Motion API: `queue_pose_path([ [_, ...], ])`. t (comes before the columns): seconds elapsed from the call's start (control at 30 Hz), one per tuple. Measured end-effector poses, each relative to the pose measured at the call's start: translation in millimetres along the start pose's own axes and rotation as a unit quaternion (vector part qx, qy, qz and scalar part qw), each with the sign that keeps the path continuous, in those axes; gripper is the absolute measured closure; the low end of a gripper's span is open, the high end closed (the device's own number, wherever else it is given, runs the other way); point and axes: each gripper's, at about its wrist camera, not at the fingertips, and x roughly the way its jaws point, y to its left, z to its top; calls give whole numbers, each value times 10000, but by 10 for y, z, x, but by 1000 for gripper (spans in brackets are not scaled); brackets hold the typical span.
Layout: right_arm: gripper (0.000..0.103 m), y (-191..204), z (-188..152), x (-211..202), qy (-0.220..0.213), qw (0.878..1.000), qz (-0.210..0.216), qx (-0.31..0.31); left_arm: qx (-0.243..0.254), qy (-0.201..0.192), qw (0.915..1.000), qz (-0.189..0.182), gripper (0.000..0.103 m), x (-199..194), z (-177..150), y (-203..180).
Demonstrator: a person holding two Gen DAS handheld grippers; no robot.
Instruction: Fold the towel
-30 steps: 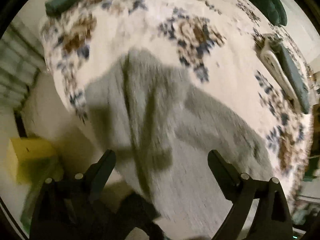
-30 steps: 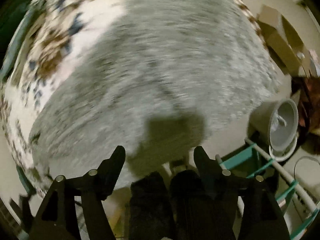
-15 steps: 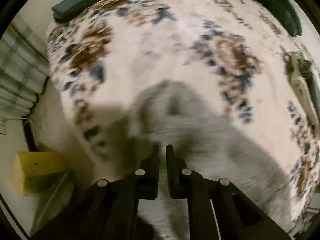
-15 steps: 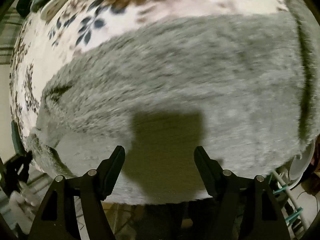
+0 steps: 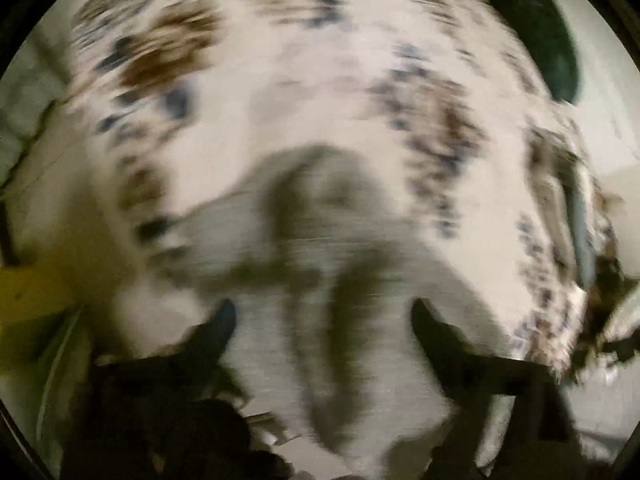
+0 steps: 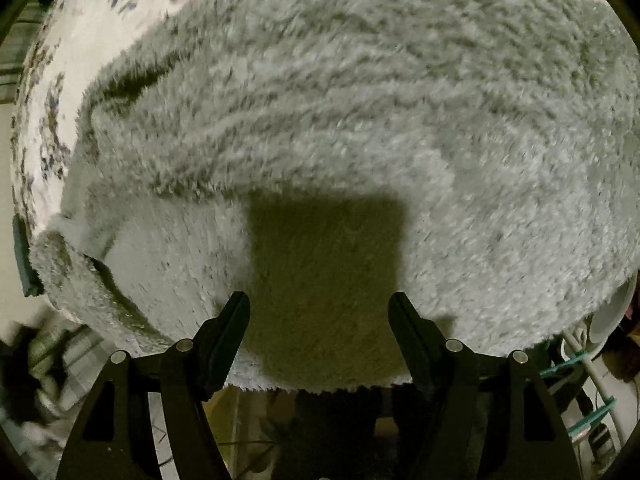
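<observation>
1. The towel (image 6: 340,128) is grey and shaggy, and it lies spread on a bed with a flowered cover (image 5: 312,92). In the right wrist view it fills nearly the whole picture.
2. Its near edge hangs just over the bed's edge at 6 o'clock in that view. At 8 o'clock one corner is turned back on itself in a small fold.
3. In the left wrist view the towel (image 5: 320,240) shows from the centre down to 6 o'clock, bunched into dark ridges. That picture is heavily blurred, so its folds cannot be read closely.
4. The right gripper (image 6: 318,312) stands open above the towel's near edge. Nothing is between its jaws, and its square shadow falls on the pile just ahead of it.
5. The left gripper (image 5: 324,312) also stands open; its jaws have just been opening. The towel lies below and between them, but whether the fingertips touch the cloth cannot be told through the blur.
6. The cover is white with brown and blue flowers and shows beyond the towel from 9 to 3 o'clock in the left view.
7. A dark green cushion (image 5: 536,28) lies at 1 o'clock in the left view.
8. A yellow box (image 5: 28,292) sits off the bed at 9 o'clock.
</observation>
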Motion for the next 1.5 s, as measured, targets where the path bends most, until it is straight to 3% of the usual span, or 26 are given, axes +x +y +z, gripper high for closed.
queue_pose_path([
  [0.13,29,98,-7,-28,-93,9999,-82,-48,515,-31,9980,371,12,284,41,-426],
  [0.17,29,112,-4,-33,-115,9999,-101,-49,629,-58,9970,452,17,342,44,-466],
  [0.2,29,117,6,-54,-149,9998,-110,-48,746,-84,9955,573,63,411,46,-505],
  [0.23,29,128,26,-63,-164,9998,-112,-45,785,-71,9950,611,93,442,66,-489],
  [0.33,29,199,29,-83,-230,9996,-129,-45,776,-358,9952,467,93,265,54,-269],
  [0.43,29,248,75,-78,-224,9996,-124,-108,626,-504,9948,625,93,67,-17,85],
  [0.57,29,281,3,-13,-142,9997,-94,-179,208,-265,9938,1061,93,198,-13,651],
  [0.7,29,375,-97,89,-60,9998,-81,-172,-234,87,9949,980,87,477,14,993],
  [0.8,29,451,-182,103,-61,9997,24,-217,-372,147,9960,801,85,496,13,1008],
  [0.87,29,435,-219,57,-94,9996,127,-250,-356,125,9958,832,71,410,-12,974],
  [0.9,29,399,-238,-1,-151,9993,238,-247,-351,94,9959,825,57,356,-28,955],
  [0.93,29,372,-252,-45,-195,9990,326,-240,-327,39,9960,828,33,286,-47,931],
  [0.97,29,414,-300,-48,-230,9987,386,-230,-280,-33,9958,870,20,201,-69,894],
  [1.0,29,340,-324,-139,-303,9982,488,-175,-196,-164,9950,964,13,84,-104,840],
  [1.03,29,456,-314,-159,-358,9978,548,-115,-96,-282,9939,1058,13,-12,-137,781],
  [1.13,29,133,-361,-424,-594,9956,721,86,385,-575,9873,1430,13,-275,-270,506],
  [1.2,29,-133,-356,-669,-868,9945,543,214,696,-713,9819,1608,13,-377,-318,313],
  [1.27,29,-518,-260,-990,-1279,9910,118,386,996,-776,9797,1555,13,-369,-421,118],
  [1.4,29,-1393,24,-1445,-1977,9719,-798,999,1602,-426,9774,1311,13,-58,-726,-444],
  [1.5,29,-2116,322,-1578,-2281,9580,-1093,1352,1996,-85,9741,1055,13,227,-1048,-919],
])
